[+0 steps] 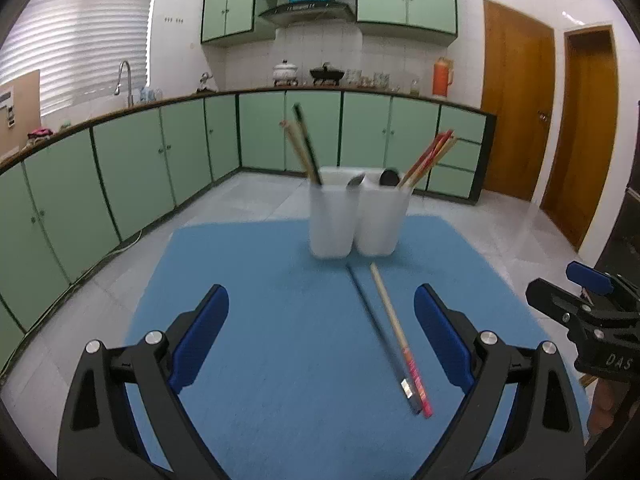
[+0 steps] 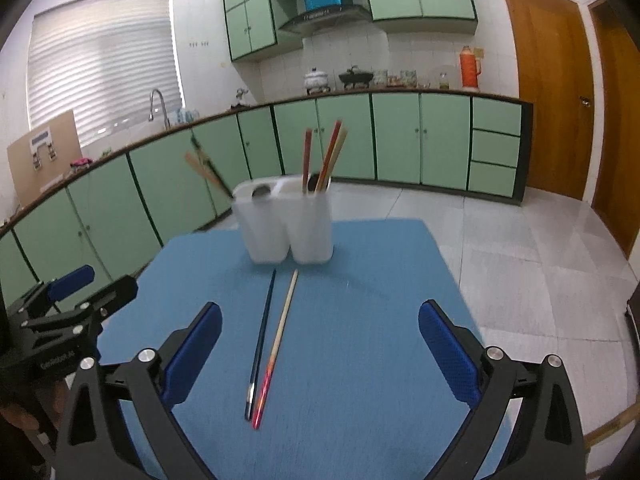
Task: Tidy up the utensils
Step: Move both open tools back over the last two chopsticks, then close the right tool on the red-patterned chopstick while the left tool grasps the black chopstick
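Observation:
A white utensil holder with compartments stands at the far side of the blue mat; it also shows in the right wrist view. Chopsticks and spoons stick out of it. Two loose chopsticks lie on the mat in front of it: a dark one and a pale one with a red end. My left gripper is open and empty above the mat. My right gripper is open and empty, with the chopsticks between its fingers in view.
The mat covers a table in a kitchen with green cabinets. The right gripper shows at the right edge of the left wrist view; the left gripper shows at the left edge of the right wrist view.

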`<state>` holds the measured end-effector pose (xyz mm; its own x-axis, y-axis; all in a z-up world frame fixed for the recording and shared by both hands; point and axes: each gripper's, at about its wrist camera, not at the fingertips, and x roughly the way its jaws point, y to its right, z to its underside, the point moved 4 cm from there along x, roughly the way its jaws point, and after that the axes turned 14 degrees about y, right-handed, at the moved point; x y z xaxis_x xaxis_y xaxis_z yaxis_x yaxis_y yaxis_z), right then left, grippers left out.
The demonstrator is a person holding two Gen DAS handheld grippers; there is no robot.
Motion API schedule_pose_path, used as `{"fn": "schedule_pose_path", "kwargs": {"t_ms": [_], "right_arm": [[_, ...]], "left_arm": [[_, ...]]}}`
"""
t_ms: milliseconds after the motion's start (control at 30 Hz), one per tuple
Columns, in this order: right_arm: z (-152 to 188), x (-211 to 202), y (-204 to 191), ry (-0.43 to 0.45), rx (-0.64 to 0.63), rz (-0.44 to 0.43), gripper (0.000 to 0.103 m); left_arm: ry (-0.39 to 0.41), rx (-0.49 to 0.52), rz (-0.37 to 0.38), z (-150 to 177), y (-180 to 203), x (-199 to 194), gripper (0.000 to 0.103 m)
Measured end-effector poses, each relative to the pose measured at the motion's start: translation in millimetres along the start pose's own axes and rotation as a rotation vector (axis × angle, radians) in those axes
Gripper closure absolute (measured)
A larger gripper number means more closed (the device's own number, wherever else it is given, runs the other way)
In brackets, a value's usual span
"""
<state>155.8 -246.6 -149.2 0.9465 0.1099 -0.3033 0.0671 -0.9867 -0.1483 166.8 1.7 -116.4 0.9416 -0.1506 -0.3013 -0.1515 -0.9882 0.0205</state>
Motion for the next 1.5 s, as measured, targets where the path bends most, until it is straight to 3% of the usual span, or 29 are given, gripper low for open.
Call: {"fn": "schedule_pose_path", "kwargs": {"t_ms": [200, 367, 733, 833, 1367, 1500], "right_arm": [[41, 5, -18, -0.081, -0.037, -0.014, 0.012], [70, 10, -29, -0.146, -0.057, -0.028, 0.023], [115, 20, -50, -0.276, -0.101, -0.065, 0.062], [120, 22, -51, -0.293, -0.098, -0.069, 0.069], [124, 30, -60, -0.291, -0.116, -0.051, 0.073], [124, 33, -62, -0.283, -0.143, -0.031, 0.080]], "left_arm": [[-0.062, 0.008, -0.025, 29, -13, 0, 0.012], [-0.117, 0.008, -0.041, 53, -19, 1, 0.012], [-0.149, -0.009, -0.049, 64, -26, 2, 0.012], [-0.149, -0.013, -0.051, 64, -27, 2, 0.012], [-0.163, -0.031, -0.047, 66, -25, 8, 0.012], [-0.166, -0.036, -0.044, 66, -25, 9, 0.012]]}}
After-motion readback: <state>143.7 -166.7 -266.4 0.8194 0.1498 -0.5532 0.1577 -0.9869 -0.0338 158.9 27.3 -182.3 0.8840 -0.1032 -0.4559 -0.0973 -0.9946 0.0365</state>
